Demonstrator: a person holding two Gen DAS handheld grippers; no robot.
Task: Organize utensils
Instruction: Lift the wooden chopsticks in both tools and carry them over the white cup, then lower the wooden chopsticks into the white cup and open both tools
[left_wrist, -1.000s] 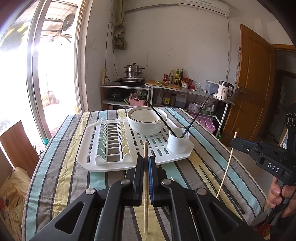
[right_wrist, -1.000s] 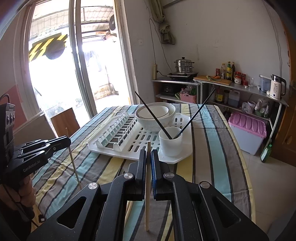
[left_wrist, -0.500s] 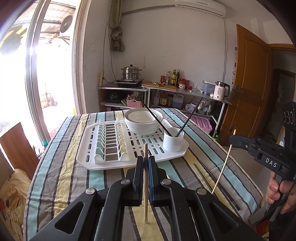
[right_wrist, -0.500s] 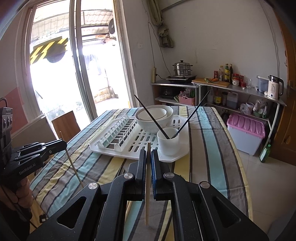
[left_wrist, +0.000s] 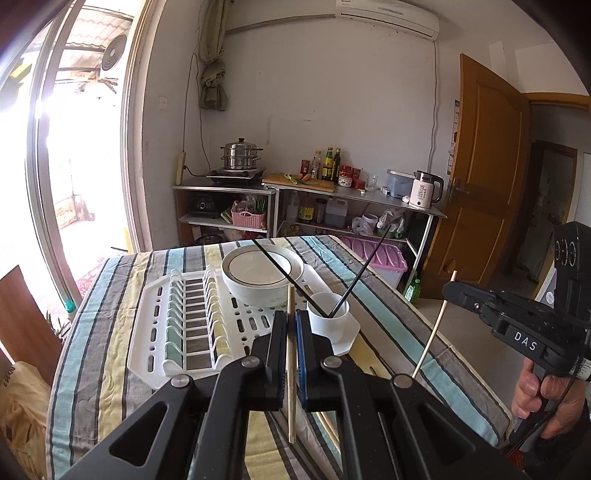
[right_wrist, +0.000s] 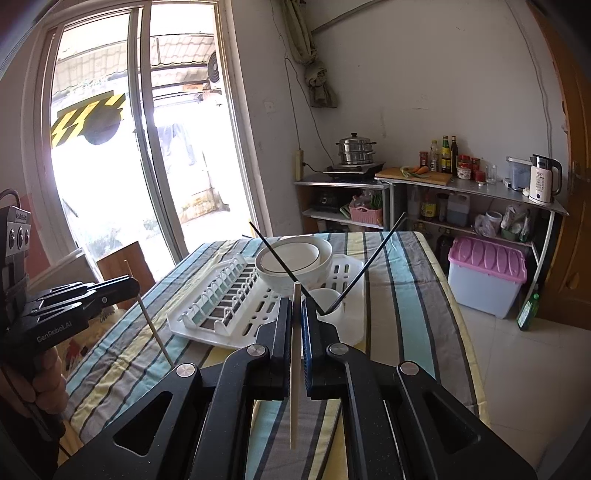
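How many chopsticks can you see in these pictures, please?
4, perhaps more on the table: two black chopsticks in the white cup, one wooden chopstick in the left gripper, another in the right gripper.

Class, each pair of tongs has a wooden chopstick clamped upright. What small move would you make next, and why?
Probably carry the right tongs forward until its wooden chopstick is over the white cup, then lower it in. The cup already holds two black chopsticks on the drying tray, so that seems to be the holder. The left tongs could follow.
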